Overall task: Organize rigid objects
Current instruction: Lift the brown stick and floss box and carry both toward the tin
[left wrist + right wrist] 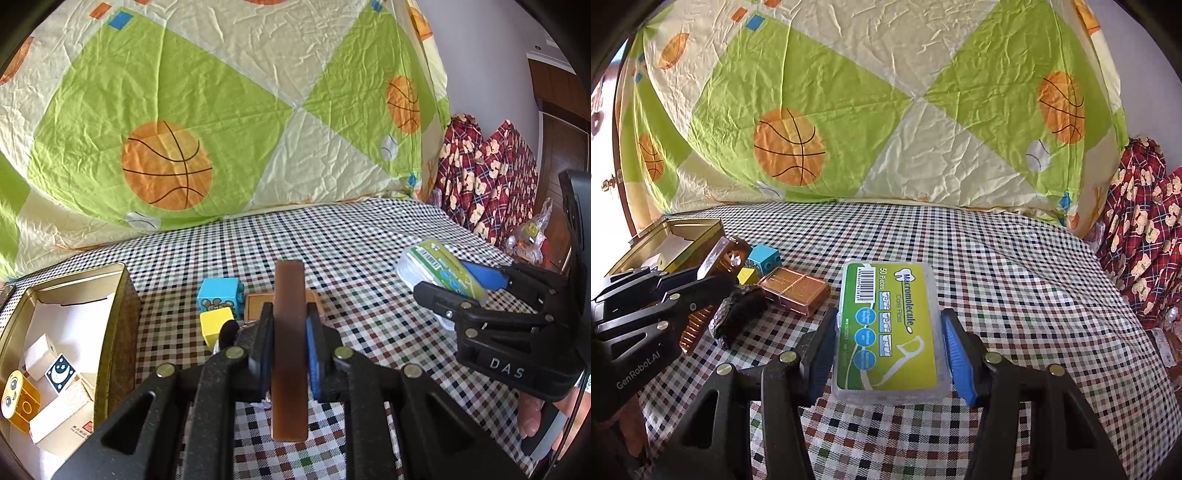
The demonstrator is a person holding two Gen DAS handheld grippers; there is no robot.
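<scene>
Here, lowest in the left wrist view, the left tool (290,332) is pressed together on a thin brown comb (290,354), held edge-on and lifted clear of the checked cloth (332,243). In the right wrist view, bottom centre, the right tool (888,347) pinches a clear floss pick box (888,328) by its long sides, label up, also above the cloth.

Just beyond the comb, at mid-frame in the left view, lie a yellow block (216,325), a blue block (219,295) behind it, and a flat copper-coloured case (258,306) beside them. At lower left stands the open gold tin (122,295), already holding several small boxes and cards. A basketball-print quilt (184,110) fills the upper frame.

Judging from this, both items are probably headed for the tin. The comb is gripped near its middle across a narrow edge, so it could pivot or slip if it knocks the tin's rim. The smooth floss box might slide out of the pads if tilted. The two tools could also collide, since the tin sits on the left.
</scene>
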